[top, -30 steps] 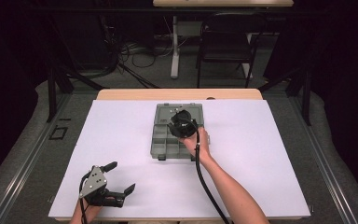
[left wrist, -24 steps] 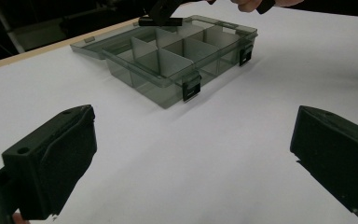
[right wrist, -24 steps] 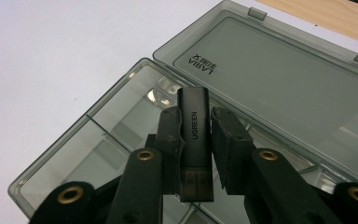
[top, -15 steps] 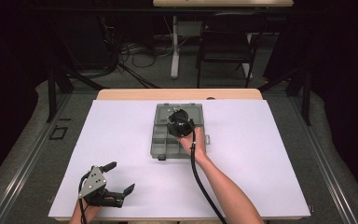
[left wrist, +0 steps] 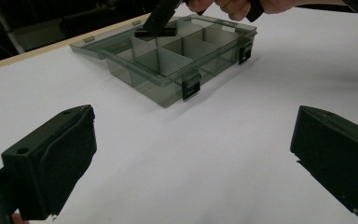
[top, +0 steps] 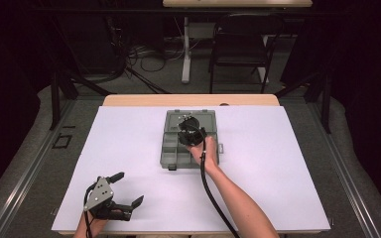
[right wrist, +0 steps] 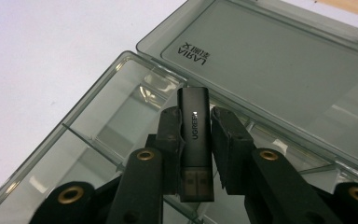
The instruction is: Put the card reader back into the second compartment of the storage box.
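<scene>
A smoky clear organizer box (top: 169,148) (left wrist: 168,91) (right wrist: 51,154) lies open at the table's middle, its lid (right wrist: 279,60) folded flat behind it. My right gripper (top: 186,125) (right wrist: 196,140) hangs over the box's far compartments, shut on a black UGREEN USB stick (right wrist: 194,133) (left wrist: 154,32) that lies lengthwise between the jaws. My left gripper (top: 125,189) (left wrist: 191,158) rests open near the table's front left corner, well short of the box, with nothing between its jaws.
A white sheet (top: 287,168) covers the table, with a wooden edge (top: 144,100) at the back. Two latches (left wrist: 191,86) stick out on the box's near side. A chair (top: 240,47) and cables (top: 144,54) stand beyond the table.
The right gripper with the stick has shifted slightly over the box's far compartments. The left gripper has stayed where it was.
</scene>
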Demonstrator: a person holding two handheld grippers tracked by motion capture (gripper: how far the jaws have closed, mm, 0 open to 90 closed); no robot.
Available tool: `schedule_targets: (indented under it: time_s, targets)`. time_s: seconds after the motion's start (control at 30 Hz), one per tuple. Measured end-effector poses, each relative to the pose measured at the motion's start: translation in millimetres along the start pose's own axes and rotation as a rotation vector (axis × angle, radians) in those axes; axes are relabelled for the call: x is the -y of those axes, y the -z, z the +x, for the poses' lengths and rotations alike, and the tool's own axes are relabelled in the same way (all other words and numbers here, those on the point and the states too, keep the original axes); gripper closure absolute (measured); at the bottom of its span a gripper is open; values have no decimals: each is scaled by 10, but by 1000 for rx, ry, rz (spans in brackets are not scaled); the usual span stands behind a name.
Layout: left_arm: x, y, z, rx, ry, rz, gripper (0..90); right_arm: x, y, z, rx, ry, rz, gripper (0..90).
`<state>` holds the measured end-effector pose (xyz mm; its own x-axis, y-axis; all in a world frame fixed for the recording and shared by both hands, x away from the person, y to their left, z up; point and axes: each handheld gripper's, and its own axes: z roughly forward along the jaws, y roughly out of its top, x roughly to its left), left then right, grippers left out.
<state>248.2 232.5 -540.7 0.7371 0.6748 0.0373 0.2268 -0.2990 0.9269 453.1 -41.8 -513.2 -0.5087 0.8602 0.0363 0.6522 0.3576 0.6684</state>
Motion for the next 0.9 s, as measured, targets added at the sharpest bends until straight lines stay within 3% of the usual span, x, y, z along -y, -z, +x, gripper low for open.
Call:
schedule_targets:
  time_s: [0.33,0.5,0.6,0.67,0.9]
  targets:
    - [-2,-4,-4,9,-7,-1,4,14,-50,15,-8,0,18,707]
    - [0,-1,0,7,-6,-1,3,3,7,6,-37,18,9,522]
    - [-2,0,-6,11,-9,-1,3,7,74,-4,-96,48,8,368]
    - [-4,6,-5,11,-9,-3,4,16,114,2,-104,81,16,305]
    - [-6,-29,13,12,-9,2,3,74,231,-45,-161,91,7,162]
